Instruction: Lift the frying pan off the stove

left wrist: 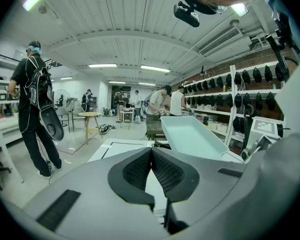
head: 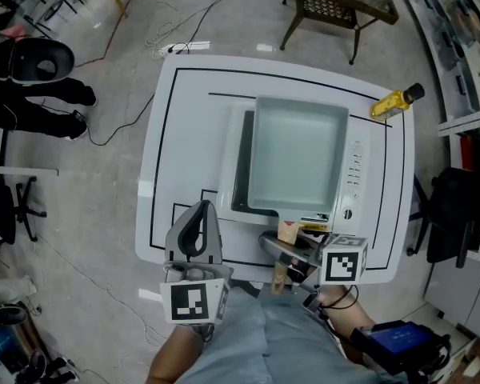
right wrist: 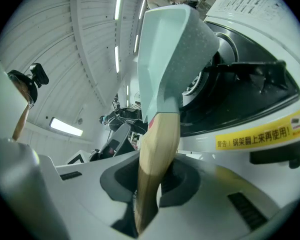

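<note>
My left gripper [head: 201, 208] sits over the table's [head: 164, 134] near edge, fingers [left wrist: 135, 171] closed and empty; my right gripper's [right wrist: 157, 179] fingers [right wrist: 184, 176] clamp the frying pan's [head: 296, 154] wooden handle [right wrist: 159, 144].

We see a white table [head: 162, 134] marked with black lines, and a yellow bottle [head: 396, 102] with a dark cap sits near its far right corner. Past the far edge stands a brown wicker table [head: 336, 2], and cables [head: 124, 42] trail over the floor off the far left corner. A person in black [left wrist: 32, 104] stands left of the table, with a round wooden table [left wrist: 89, 115] farther off. Shelves [left wrist: 235, 91] of dark items line the right wall.
</note>
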Available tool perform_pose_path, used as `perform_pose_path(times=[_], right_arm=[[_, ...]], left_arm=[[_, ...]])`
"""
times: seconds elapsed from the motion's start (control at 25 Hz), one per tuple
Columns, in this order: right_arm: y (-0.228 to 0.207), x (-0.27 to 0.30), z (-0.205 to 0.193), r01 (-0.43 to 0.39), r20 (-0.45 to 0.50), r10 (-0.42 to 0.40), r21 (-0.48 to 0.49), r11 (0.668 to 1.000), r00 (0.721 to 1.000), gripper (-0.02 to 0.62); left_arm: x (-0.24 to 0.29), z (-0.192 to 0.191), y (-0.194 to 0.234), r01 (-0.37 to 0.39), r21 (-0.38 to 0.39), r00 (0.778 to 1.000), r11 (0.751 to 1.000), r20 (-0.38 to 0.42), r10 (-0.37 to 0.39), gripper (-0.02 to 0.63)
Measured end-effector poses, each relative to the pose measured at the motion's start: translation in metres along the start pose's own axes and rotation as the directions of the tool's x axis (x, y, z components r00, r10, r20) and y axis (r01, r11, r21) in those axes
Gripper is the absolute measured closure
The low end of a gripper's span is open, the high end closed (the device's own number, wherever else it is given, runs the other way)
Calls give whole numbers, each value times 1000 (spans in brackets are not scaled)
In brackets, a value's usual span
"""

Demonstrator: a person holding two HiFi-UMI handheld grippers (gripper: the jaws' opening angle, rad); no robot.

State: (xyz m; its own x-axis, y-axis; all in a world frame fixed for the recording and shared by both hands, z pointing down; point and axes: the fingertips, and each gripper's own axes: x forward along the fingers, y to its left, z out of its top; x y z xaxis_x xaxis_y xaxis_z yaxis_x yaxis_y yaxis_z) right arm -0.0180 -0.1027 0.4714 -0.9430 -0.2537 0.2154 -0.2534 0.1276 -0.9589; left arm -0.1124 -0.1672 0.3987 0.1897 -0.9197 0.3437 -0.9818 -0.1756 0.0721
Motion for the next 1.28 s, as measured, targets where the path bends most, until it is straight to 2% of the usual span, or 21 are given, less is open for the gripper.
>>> perform_pose_path(times=[0.36, 0.68, 0.84, 0.96, 1.12, 1.28], right_arm=[[46, -14, 12, -36, 45, 38, -29, 999, 998, 511], [91, -38, 28, -65, 114, 74, -79, 995, 991, 511], [89, -60, 25, -2, 139, 16, -99, 995, 990, 511], [90, -75, 24, 11, 178, 8, -105, 994, 984, 511], [89, -100, 27, -7, 211, 28, -100, 995, 977, 511], [79, -115, 27, 12, 237, 10, -92, 996, 972, 511]], left_arm=[[-14, 25, -8, 18, 9, 999, 1000, 35, -19, 588], [-25, 67, -22, 68, 28, 989, 997, 132, -71, 588], [-30, 76, -39, 107, 32, 981, 994, 159, -111, 588], [-31, 78, -55, 144, 45, 974, 989, 169, -149, 588], [-29, 80, -82, 164, 52, 971, 985, 167, -171, 588], [-24, 73, -97, 186, 59, 969, 981, 154, -193, 588]])
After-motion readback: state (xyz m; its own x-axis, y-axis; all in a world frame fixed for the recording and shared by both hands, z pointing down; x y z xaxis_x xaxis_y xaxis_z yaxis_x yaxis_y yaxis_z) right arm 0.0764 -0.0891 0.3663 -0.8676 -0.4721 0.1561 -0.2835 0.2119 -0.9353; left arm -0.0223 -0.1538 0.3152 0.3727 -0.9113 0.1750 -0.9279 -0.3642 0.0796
